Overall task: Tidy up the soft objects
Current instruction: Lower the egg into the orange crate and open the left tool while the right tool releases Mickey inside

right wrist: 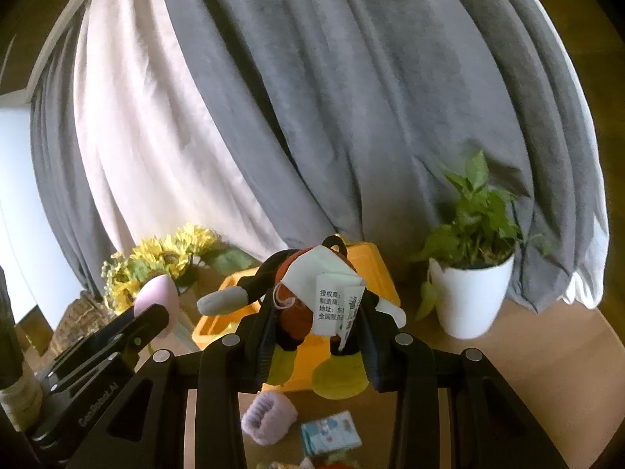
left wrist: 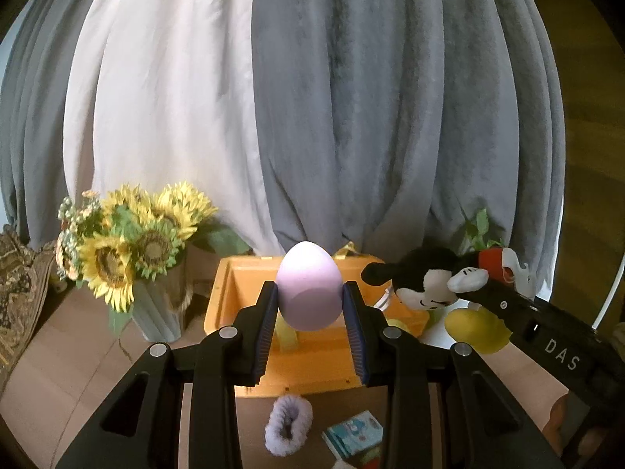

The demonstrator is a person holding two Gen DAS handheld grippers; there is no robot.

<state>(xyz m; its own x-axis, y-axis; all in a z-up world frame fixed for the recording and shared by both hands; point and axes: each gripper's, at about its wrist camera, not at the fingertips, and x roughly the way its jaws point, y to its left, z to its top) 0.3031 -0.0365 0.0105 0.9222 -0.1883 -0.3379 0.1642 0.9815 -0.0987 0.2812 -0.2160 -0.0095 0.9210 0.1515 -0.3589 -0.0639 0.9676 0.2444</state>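
Here, lilac egg (left wrist: 307,287) between left claw (left wrist: 310,314) pads, above orange box (left wrist: 250,273).

Both tools are matte black plastic, built alike. The left gripper (left wrist: 310,306) has two broad angular arms with triangular cut-outs, round silver screw heads at the joints, and fingers (left wrist: 265,332) lined with dark blue ribbed pads. The right gripper (right wrist: 314,322) shows the same black arms, silver screws and blue-edged pads. Pale lettering runs along each body: "DAS" on the right one as seen from the left wrist, a longer, blurred word on the left one.
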